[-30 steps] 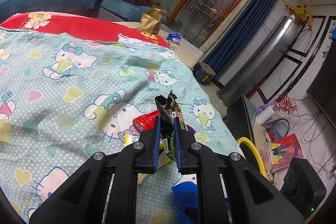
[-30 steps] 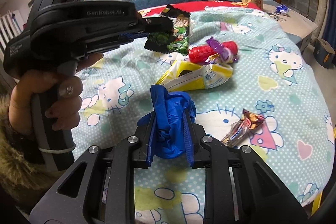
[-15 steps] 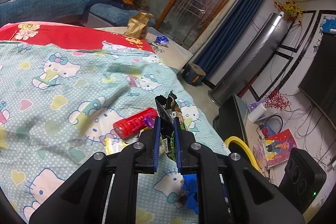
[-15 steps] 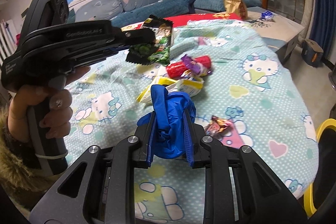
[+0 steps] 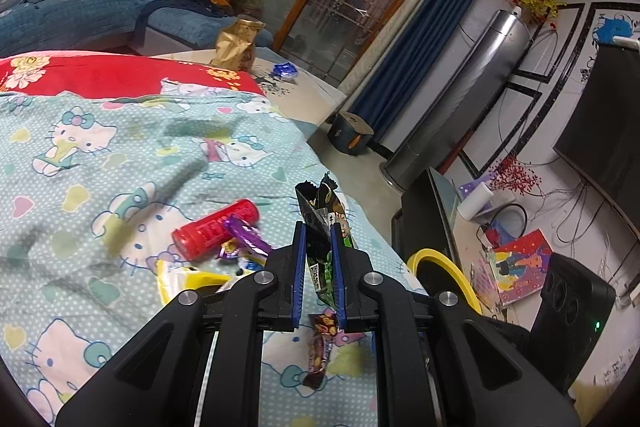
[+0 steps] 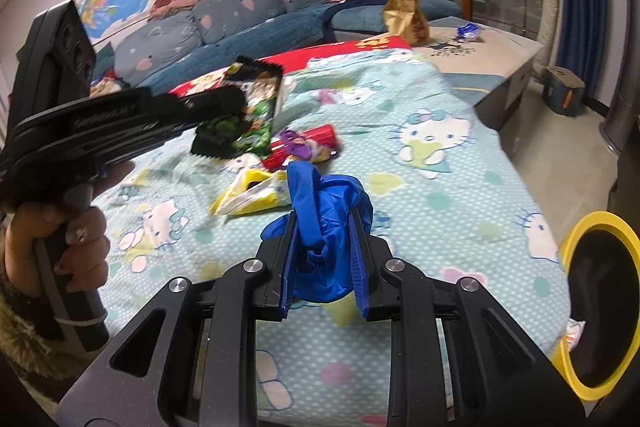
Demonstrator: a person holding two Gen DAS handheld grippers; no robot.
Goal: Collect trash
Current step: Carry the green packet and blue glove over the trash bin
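Both claws are full already: right gripper (image 6: 323, 259) squeezes a floppy blue glove (image 6: 326, 227), left gripper (image 5: 318, 267) pinches a crinkly green snack bag (image 5: 320, 227) mid-body over the bed (image 5: 120, 147), both feather-light, probably slippery foil, with the yellow bin (image 6: 576, 307) just beyond.

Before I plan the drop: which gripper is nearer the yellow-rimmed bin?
Right, as far as the views show. The right gripper, shut on the blue glove, has the yellow-rimmed bin close beside it; the left gripper, holding the green wrapper, hangs farther over the bed.
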